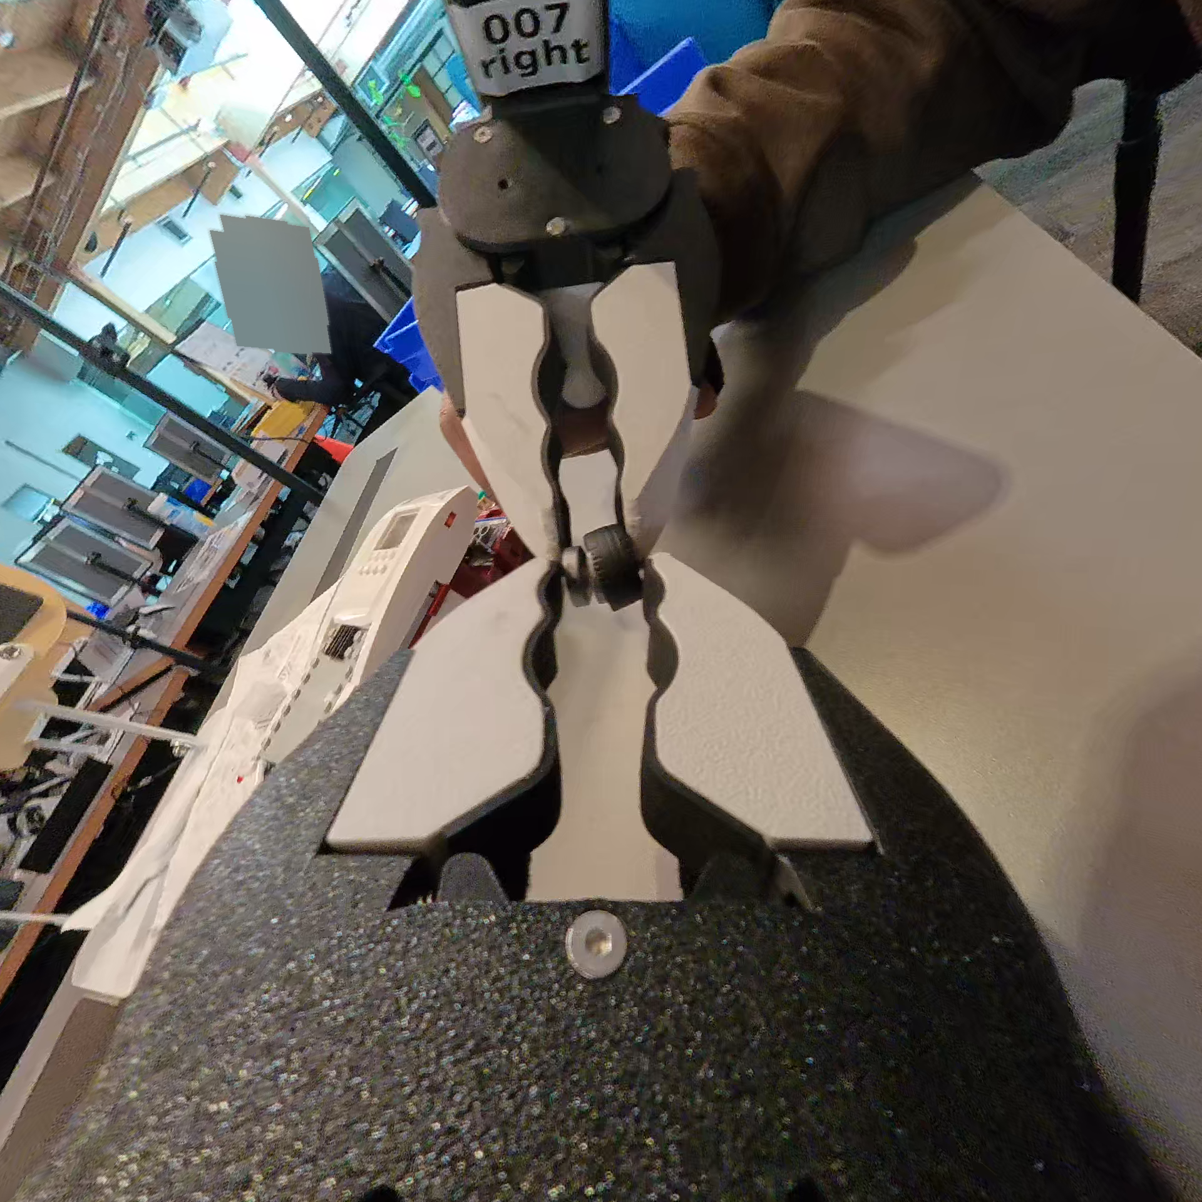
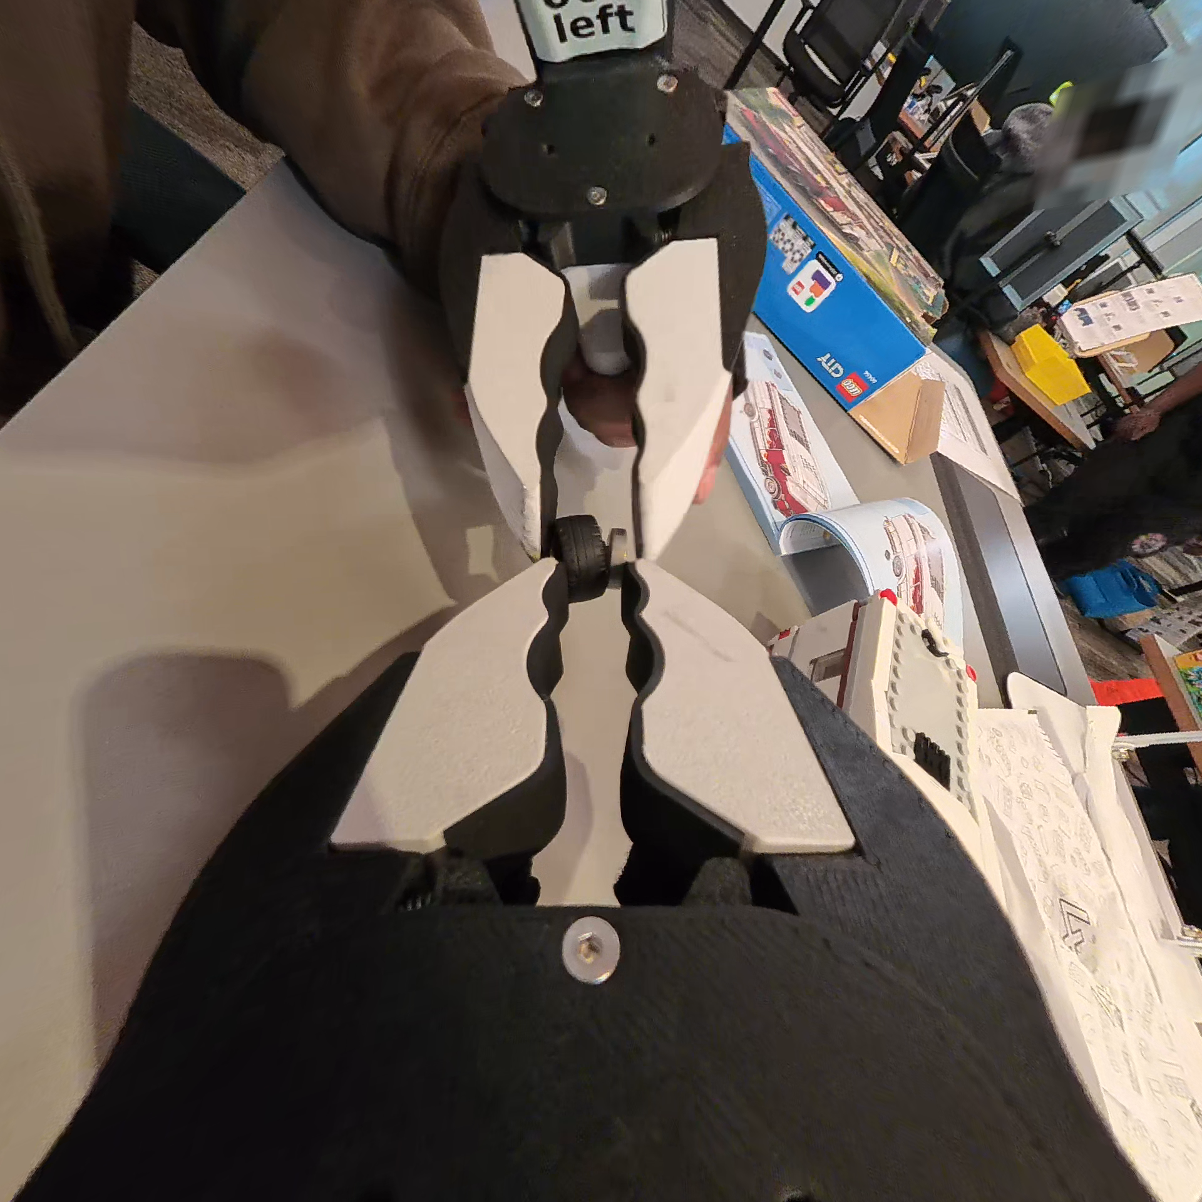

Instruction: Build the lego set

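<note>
While tip-to-tip above the table point(image 2: 195, 390), left gripper point(image 1: 597, 575) and right gripper point(image 2: 588, 569) pinch 1 small black wheel point(image 1: 608, 572).

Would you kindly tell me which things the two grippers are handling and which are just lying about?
At the grippers: left gripper, right gripper, toy wheel (black tyre, grey hub) pinched between both pairs of fingertips.
Lying about: white brick vehicle, open instruction booklet, blue box, printed paper bag, table.
</note>
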`<act>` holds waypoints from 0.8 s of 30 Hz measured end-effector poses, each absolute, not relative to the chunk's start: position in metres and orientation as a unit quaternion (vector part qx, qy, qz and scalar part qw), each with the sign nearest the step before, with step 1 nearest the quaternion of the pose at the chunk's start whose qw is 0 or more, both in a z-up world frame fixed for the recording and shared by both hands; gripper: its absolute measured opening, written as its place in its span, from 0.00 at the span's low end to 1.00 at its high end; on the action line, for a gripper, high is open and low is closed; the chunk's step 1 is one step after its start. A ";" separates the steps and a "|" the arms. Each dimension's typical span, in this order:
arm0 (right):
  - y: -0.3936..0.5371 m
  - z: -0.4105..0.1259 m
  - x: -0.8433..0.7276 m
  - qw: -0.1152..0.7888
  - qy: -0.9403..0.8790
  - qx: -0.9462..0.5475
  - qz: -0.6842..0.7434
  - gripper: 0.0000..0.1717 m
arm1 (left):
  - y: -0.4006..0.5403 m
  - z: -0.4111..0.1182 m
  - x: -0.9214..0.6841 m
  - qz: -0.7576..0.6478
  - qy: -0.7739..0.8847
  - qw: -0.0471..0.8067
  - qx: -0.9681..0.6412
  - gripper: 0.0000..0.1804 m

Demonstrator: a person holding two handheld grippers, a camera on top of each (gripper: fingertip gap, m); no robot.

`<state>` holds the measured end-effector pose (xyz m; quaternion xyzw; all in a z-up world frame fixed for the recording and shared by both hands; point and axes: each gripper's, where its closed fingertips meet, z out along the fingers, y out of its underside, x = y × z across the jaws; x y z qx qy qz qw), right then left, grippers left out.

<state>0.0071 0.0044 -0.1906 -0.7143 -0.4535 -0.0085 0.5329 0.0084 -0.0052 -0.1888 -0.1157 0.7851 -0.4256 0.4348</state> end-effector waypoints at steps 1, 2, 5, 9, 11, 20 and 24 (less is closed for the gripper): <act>0.004 -0.191 0.007 0.532 -0.456 -0.713 -0.009 0.09 | -0.006 -0.189 0.007 -0.425 0.788 0.431 -0.112 0.12; 0.003 -0.192 0.006 0.530 -0.460 -0.713 -0.010 0.09 | -0.006 -0.191 0.006 -0.427 0.793 0.420 -0.113 0.12; 0.001 -0.196 0.003 0.524 -0.472 -0.709 -0.010 0.09 | -0.009 -0.194 0.003 -0.433 0.801 0.399 -0.106 0.12; -0.005 -0.196 -0.002 0.521 -0.483 -0.703 0.012 0.09 | -0.013 -0.194 -0.002 -0.455 0.805 0.369 -0.099 0.11; -0.007 -0.197 -0.005 0.518 -0.484 -0.704 0.029 0.09 | -0.015 -0.195 -0.005 -0.460 0.808 0.357 -0.093 0.11; -0.015 -0.199 -0.015 0.510 -0.484 -0.704 0.099 0.08 | -0.021 -0.198 -0.014 -0.490 0.812 0.308 -0.078 0.10; -0.018 -0.197 -0.018 0.511 -0.477 -0.702 0.137 0.08 | -0.024 -0.195 -0.016 -0.511 0.805 0.290 -0.079 0.10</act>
